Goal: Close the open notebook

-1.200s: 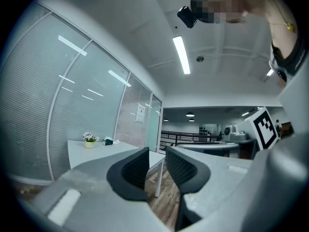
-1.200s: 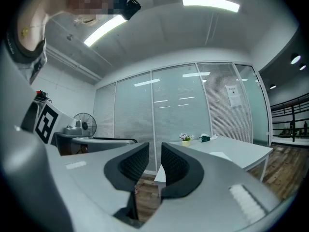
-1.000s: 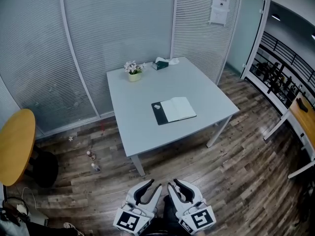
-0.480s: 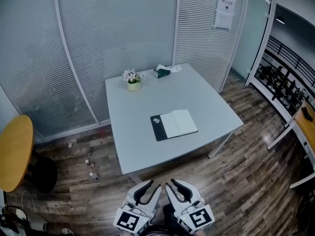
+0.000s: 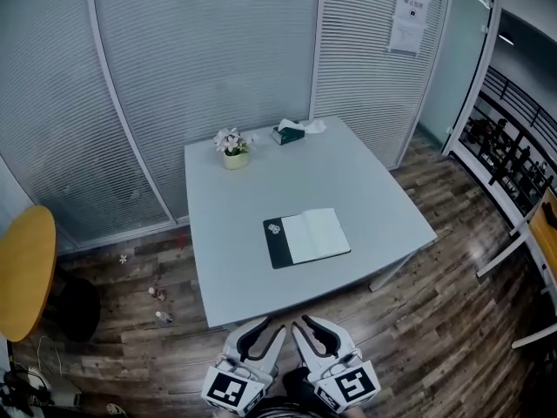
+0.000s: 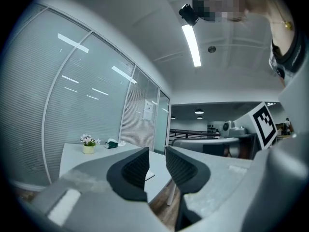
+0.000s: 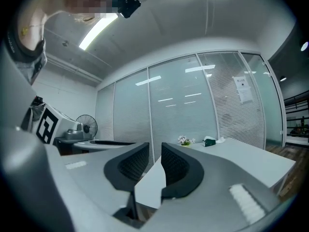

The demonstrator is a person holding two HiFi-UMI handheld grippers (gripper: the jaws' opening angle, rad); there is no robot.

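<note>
The open notebook [image 5: 306, 238] lies flat on the grey table [image 5: 252, 190], with its black cover on the left and a white page on the right. Both grippers hang side by side at the bottom of the head view, off the table's near edge and well short of the notebook. My left gripper [image 5: 271, 326] [image 6: 157, 151] and my right gripper [image 5: 305, 322] [image 7: 155, 151] each show a narrow gap with nothing between the jaws. Both point level across the table. A corner of the notebook [image 6: 148, 175] peeks out past the left jaw.
A small flower pot [image 5: 232, 151] and a green tissue box [image 5: 285, 133] stand at the table's far edge. Glass partition walls with blinds run behind it. A round yellow table [image 5: 22, 273] is at the left, small bottles [image 5: 159, 303] lie on the wooden floor, and a desk edge [image 5: 548, 225] is at the right.
The table and notebook have slid down in the head view as both grippers came closer to its near edge. The jaws look the same as before.
</note>
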